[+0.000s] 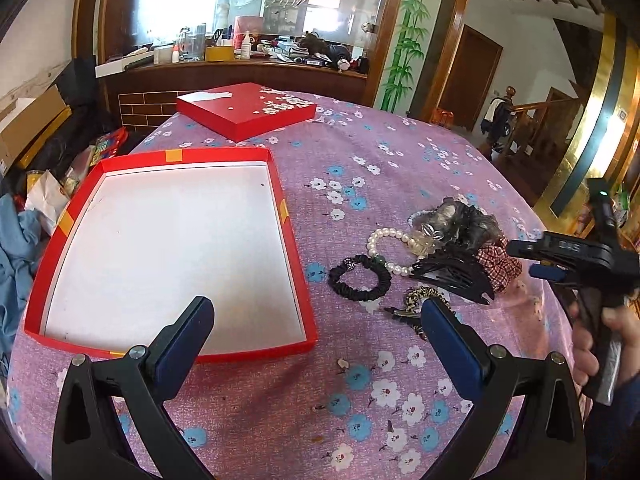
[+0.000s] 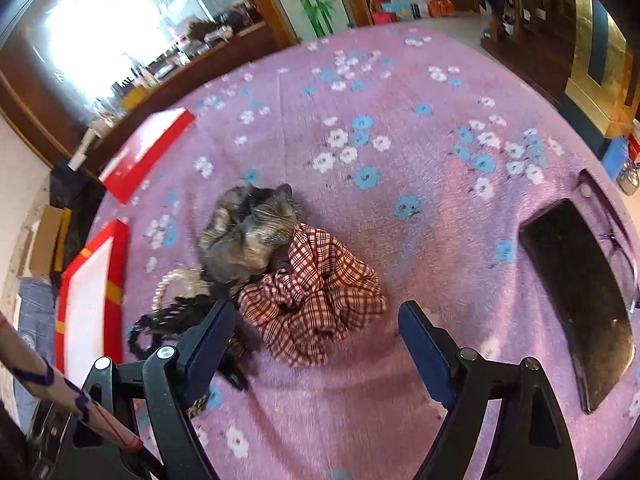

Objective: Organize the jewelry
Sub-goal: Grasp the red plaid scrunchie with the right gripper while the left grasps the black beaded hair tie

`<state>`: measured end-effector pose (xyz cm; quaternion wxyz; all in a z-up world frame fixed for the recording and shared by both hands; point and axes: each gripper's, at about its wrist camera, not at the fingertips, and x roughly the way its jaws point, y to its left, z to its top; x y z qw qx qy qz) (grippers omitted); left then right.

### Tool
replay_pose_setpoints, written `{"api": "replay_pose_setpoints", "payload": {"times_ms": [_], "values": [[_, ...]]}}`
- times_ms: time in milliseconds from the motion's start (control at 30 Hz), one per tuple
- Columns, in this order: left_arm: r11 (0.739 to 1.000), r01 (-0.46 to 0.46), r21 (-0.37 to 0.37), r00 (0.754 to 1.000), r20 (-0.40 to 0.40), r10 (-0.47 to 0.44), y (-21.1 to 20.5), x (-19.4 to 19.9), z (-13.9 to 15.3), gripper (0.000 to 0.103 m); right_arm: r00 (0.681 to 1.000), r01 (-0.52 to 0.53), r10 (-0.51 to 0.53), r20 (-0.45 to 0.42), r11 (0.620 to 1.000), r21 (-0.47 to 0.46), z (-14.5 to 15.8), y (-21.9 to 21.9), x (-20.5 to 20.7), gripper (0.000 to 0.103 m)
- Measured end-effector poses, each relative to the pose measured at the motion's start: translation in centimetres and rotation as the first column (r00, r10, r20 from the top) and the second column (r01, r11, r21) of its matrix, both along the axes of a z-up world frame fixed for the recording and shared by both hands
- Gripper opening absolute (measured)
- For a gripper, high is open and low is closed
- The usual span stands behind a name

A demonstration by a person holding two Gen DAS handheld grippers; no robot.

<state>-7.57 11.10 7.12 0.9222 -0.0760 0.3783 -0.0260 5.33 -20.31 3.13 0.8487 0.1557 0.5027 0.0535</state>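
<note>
My right gripper (image 2: 316, 332) hangs spread over the plaid scrunchie (image 2: 316, 300); its left finger could snag the black claw clip (image 2: 188, 320) (left gripper (image 1: 318, 332) spread, idle).

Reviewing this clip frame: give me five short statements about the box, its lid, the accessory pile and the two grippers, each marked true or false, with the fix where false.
1. The open red box already holds a pearl bracelet. False: its white floor is bare, and the pearl bracelet lies on the tablecloth beside it.
2. The red lid lies apart from the box, farther back on the table. True.
3. The right gripper is shut on the plaid scrunchie. False: its fingers are spread wide, either side of the scrunchie.
4. The left gripper is open and holds nothing. True.
5. The black scrunchie is on the tablecloth, to the right of the box. True.
</note>
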Motion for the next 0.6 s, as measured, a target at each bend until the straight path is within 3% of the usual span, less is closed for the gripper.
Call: {"api": "replay_pose_setpoints", "payload": {"times_ms": [100,167,233,267,300,333,400,533,600], "values": [[1.000,-0.003,-0.002,1.000,-0.010,0.003,0.2,0.4,-0.1,0.103,1.000,0.003,-0.004,-0.025,1.000,-0.025,-1.1,0.7,0.9,0.087],[1.000,0.006,-0.009,1.000,-0.020,-0.006,0.3,0.7,-0.2,0.103,0.999,-0.005,0.004,-0.037,0.999,-0.048,-1.6,1.1,1.5,0.079],[0.999,0.022,-0.024,0.999,-0.030,-0.022,0.3,1.2,-0.1,0.103,0.999,-0.020,0.017,-0.042,0.998,-0.060,-2.2,1.6,1.8,0.051],[0.999,0.036,-0.036,0.999,-0.035,-0.037,0.1,1.6,0.0,0.103,1.000,-0.019,0.017,-0.024,0.996,-0.091,-2.2,1.9,1.8,0.045],[0.998,0.047,-0.046,0.998,-0.040,-0.049,0.0,1.9,0.0,0.103,1.000,-0.022,0.021,-0.009,0.994,-0.106,-2.1,2.0,1.8,0.025],[0.996,0.061,-0.059,0.997,-0.053,-0.064,-0.2,2.4,0.0,0.101,1.000,-0.029,0.030,0.002,0.996,-0.089,-2.2,1.8,1.7,0.016],[0.991,0.093,-0.097,0.991,-0.085,-0.101,-0.7,3.7,0.0,0.094,0.999,-0.014,0.015,0.041,1.000,-0.022,-2.2,0.8,1.4,0.012],[0.985,0.130,-0.109,0.977,-0.154,-0.146,-2.3,6.8,-0.5,0.080,0.975,0.064,-0.072,0.212,0.997,0.046,-2.0,-2.2,0.4,0.012],[0.984,0.153,-0.096,0.968,-0.187,-0.168,-3.3,8.3,-0.9,0.071,0.973,0.073,-0.100,0.207,0.988,0.136,-2.0,-3.8,0.3,0.012]]}}
